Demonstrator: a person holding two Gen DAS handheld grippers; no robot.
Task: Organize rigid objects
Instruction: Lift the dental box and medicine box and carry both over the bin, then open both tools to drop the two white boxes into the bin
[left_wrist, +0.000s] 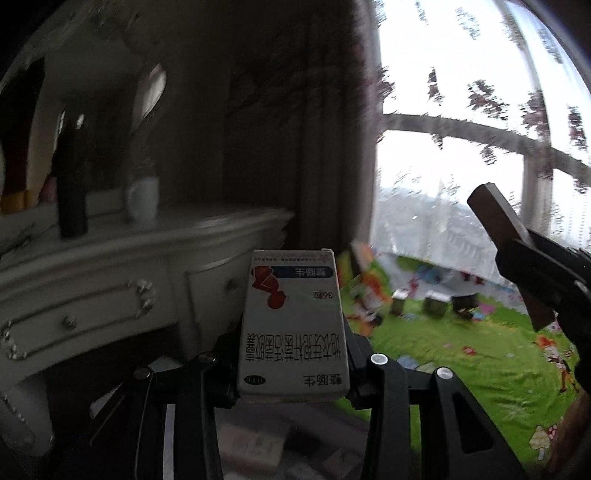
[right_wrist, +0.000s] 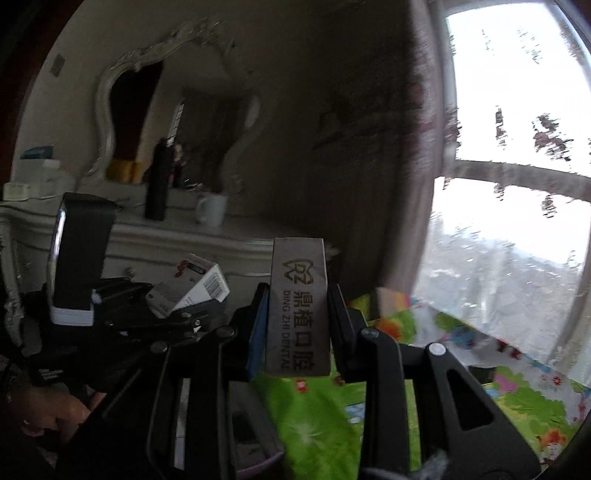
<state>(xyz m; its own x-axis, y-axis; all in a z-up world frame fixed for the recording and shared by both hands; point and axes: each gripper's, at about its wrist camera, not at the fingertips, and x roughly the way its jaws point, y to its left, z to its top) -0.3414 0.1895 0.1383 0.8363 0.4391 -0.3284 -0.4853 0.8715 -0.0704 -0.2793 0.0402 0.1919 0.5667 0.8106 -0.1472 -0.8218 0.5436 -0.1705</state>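
A white medicine box (left_wrist: 291, 314) with red marks and upside-down print stands upright between the fingers of my left gripper (left_wrist: 291, 354), which is shut on it. A brown box printed "DING ZHI DENTAL" (right_wrist: 299, 332) is clamped upright in my right gripper (right_wrist: 299, 295). In the left wrist view the right gripper (left_wrist: 535, 266) shows at the right edge with the brown box (left_wrist: 498, 229) tilted in it. In the right wrist view the left gripper (right_wrist: 177, 314) appears at the left with the white box (right_wrist: 192, 288), and a person's hand (right_wrist: 55, 410) below it.
A white carved dresser (left_wrist: 110, 258) stands ahead on the left with a black bottle (left_wrist: 72, 192), a white mug (left_wrist: 142, 199) and an ornate mirror (right_wrist: 147, 110). A bright window (left_wrist: 461, 147) fills the right. A green play mat (left_wrist: 461, 350) with small dark boxes (left_wrist: 432, 304) covers the floor.
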